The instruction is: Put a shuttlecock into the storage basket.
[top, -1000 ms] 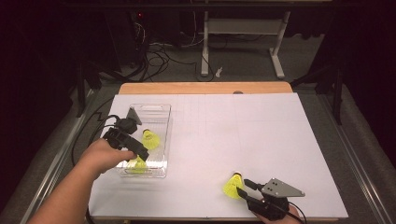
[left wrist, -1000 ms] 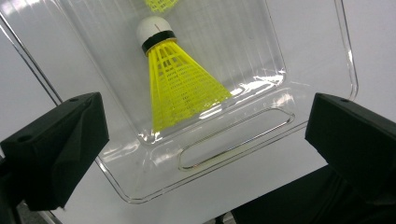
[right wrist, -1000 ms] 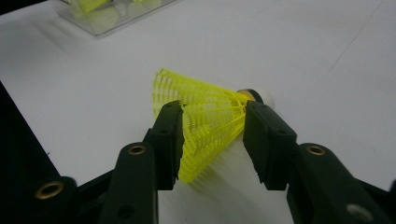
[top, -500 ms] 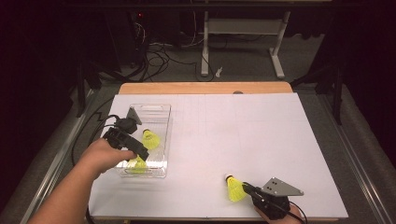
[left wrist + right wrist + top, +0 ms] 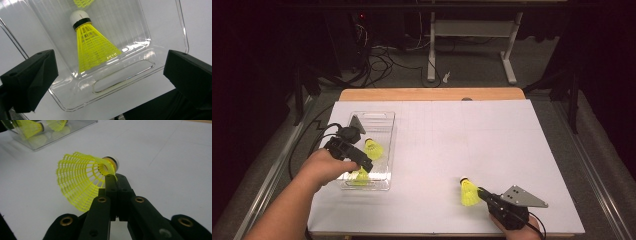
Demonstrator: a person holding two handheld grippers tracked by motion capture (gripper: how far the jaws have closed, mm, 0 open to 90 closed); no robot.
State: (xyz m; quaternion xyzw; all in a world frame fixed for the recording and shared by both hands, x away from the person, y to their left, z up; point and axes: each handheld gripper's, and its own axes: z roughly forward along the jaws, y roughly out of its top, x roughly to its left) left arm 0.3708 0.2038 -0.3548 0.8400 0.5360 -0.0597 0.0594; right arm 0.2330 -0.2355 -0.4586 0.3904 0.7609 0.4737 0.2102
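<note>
- Yellow mesh is pinched in the right gripper (image 5: pixel 115 178): its jaws have just been closing and are now clamped together on the skirt rim of the loose shuttlecock (image 5: pixel 468 192).
- That shuttlecock lies on the white table cover (image 5: pixel 492 140), cork end pointing away from the person, near the table's front edge and well apart from the tray.
- Over on the left, the left gripper (image 5: pixel 368 165) hangs above the near end of the clear plastic tray (image 5: pixel 379 118), jaws spread wide with nothing between them.
- Inside the tray, one shuttlecock in the tray (image 5: pixel 92 45) rests with its white cork away from the gripper; a second one (image 5: pixel 373 148) sits farther along.
</note>
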